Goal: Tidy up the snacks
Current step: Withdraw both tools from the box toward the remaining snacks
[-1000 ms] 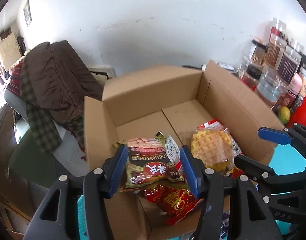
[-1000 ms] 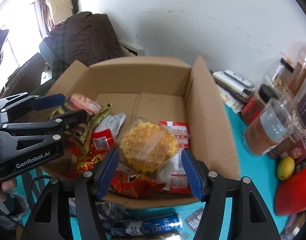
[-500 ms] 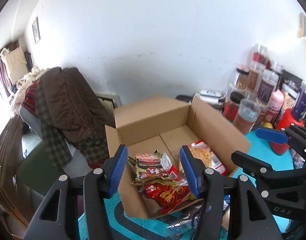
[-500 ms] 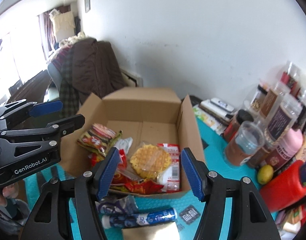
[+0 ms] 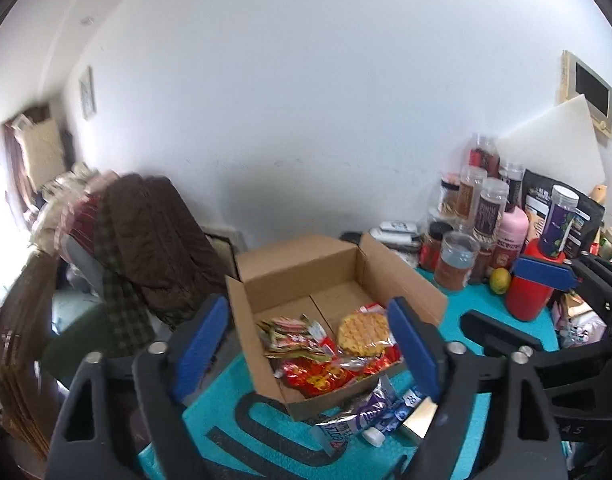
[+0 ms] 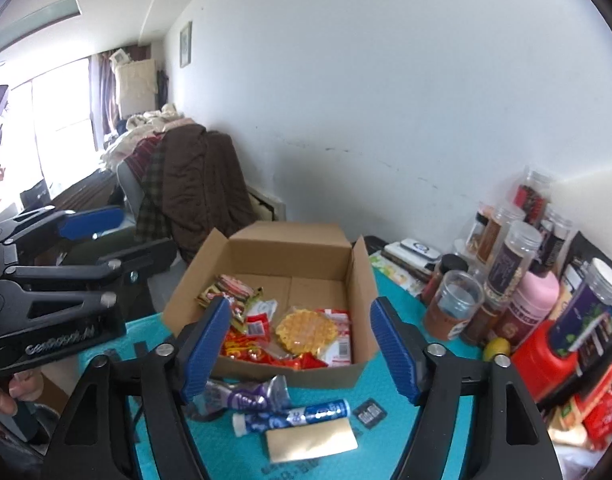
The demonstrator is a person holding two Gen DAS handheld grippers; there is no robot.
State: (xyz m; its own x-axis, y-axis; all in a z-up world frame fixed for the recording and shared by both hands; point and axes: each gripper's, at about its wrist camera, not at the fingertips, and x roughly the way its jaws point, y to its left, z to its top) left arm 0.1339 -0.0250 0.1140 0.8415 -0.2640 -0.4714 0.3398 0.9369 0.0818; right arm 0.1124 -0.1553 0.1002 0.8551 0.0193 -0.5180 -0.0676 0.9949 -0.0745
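Both grippers, the left gripper [image 5: 308, 346] and the right gripper [image 6: 299, 346], have pulled back from the cardboard box [image 6: 360, 276] of snacks, jaws apart and empty above the counter's [image 6: 390, 456] near edge.

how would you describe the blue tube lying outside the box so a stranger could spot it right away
Start at the open cardboard box on the teal mat. Just in front of its near wall lie three loose items in a cluster. The blue tube is the long, thin one with the white cap, lying between the crumpled purple packet and the flat gold packet.
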